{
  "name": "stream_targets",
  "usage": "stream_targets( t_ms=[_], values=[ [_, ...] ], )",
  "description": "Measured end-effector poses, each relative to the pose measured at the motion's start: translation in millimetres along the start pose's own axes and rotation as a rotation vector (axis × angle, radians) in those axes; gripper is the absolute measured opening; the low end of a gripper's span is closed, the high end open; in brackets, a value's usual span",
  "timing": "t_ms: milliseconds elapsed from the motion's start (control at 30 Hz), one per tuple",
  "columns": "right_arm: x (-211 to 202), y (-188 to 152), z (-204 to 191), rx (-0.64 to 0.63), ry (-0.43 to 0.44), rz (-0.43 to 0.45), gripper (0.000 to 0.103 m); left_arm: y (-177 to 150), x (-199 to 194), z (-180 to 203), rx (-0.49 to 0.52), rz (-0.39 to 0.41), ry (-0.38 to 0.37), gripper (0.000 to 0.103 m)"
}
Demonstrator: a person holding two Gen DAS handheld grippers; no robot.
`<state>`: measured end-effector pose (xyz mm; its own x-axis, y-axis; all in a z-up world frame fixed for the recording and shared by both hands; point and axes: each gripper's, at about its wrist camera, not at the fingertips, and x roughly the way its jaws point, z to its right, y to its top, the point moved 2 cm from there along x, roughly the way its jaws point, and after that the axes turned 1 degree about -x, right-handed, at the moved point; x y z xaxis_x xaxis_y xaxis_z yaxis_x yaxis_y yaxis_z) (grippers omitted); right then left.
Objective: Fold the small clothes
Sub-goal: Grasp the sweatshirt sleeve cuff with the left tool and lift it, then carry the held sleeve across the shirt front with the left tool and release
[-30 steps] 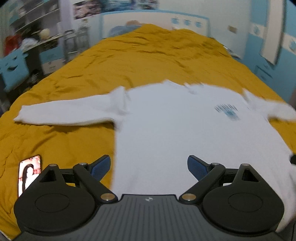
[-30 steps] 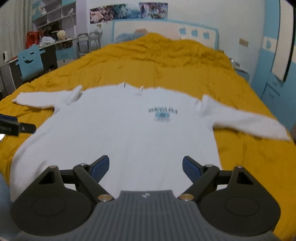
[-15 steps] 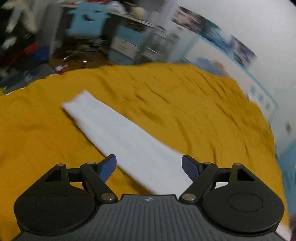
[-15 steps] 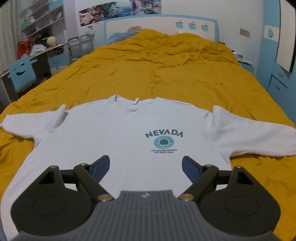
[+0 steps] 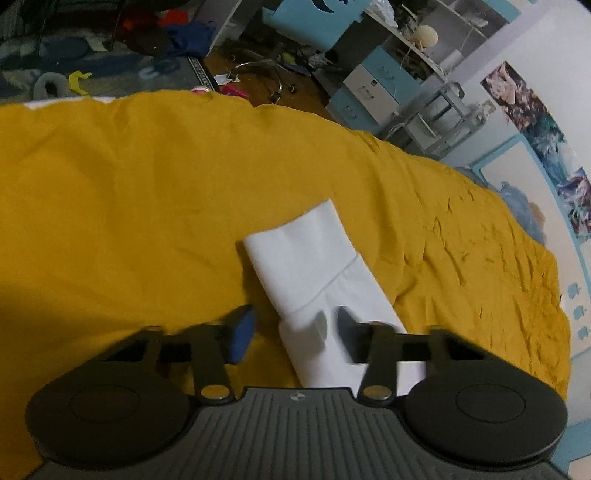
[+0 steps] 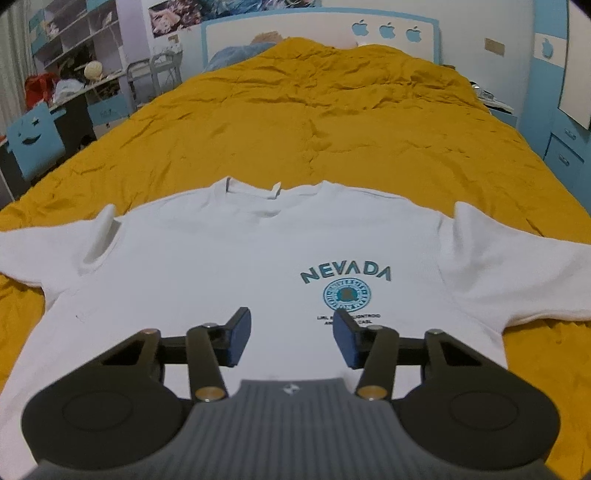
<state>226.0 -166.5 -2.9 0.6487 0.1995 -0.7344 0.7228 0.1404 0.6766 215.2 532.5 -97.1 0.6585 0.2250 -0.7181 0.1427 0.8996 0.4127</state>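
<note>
A white long-sleeved sweatshirt (image 6: 229, 266) with a teal NEVADA print (image 6: 345, 273) lies flat, front up, on the yellow bed cover (image 6: 314, 122). Both sleeves spread sideways. In the left wrist view its left sleeve (image 5: 314, 266) ends in a ribbed cuff (image 5: 295, 240). My left gripper (image 5: 291, 328) is open and straddles the sleeve's near edge: the right finger (image 5: 345, 326) rests on the sleeve, the left finger (image 5: 240, 332) over the cover. My right gripper (image 6: 291, 336) is open and empty, hovering above the sweatshirt's lower front.
The bed's left edge (image 5: 147, 99) drops to a cluttered floor with a rug (image 5: 92, 70) and a chair base (image 5: 258, 70). A desk and blue chair (image 6: 33, 140) stand to the left. The headboard (image 6: 317, 33) is at the far end, and blue drawers (image 6: 565, 147) stand on the right.
My left gripper has swung left from the sweatshirt's body along the sleeve and come down at the cuff end. My right gripper has moved slightly forward over the sweatshirt's front and narrowed a little.
</note>
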Motion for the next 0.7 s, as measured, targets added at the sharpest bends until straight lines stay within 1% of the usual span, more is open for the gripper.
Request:
stream_targets(
  t_ms=[33, 100, 133, 200, 300, 333, 367, 467, 567, 633, 700],
  values=[
    [2, 0, -2, -0.009, 0.005, -0.002, 0.047, 1, -1, -2, -0.012, 0.011, -0.016, 0.015],
    [8, -1, -6, -0.030, 0.012, -0.008, 0.044, 0, -8, 2, 0.014, 0.046, -0.033, 0.011],
    [10, -2, -7, -0.040, 0.010, -0.015, 0.043, -2, -15, 13, 0.066, 0.079, -0.038, 0.010],
    [13, -4, -8, -0.052, 0.006, -0.028, 0.036, -10, -36, 35, 0.171, 0.137, -0.060, 0.010],
    [13, -5, -8, -0.058, 0.013, -0.025, 0.035, -23, -77, 84, 0.310, 0.198, -0.121, 0.010],
    [12, -5, -8, -0.062, 0.015, -0.022, 0.034, -29, -93, 105, 0.365, 0.220, -0.145, 0.010],
    [11, -5, -8, -0.064, 0.020, -0.020, 0.032, -36, -106, 124, 0.411, 0.240, -0.163, 0.010],
    [9, -6, -7, -0.065, 0.041, -0.024, 0.031, -65, -153, 182, 0.545, 0.295, -0.237, 0.010],
    [4, -6, -4, -0.065, 0.039, -0.019, 0.026, -104, -187, 236, 0.645, 0.337, -0.308, 0.010],
    [-1, -5, 1, -0.055, 0.046, -0.001, 0.026, -139, -206, 269, 0.711, 0.343, -0.350, 0.010],
    [-9, -3, 5, -0.043, 0.048, 0.020, 0.026, -174, -216, 293, 0.771, 0.325, -0.390, 0.010]
  ],
)
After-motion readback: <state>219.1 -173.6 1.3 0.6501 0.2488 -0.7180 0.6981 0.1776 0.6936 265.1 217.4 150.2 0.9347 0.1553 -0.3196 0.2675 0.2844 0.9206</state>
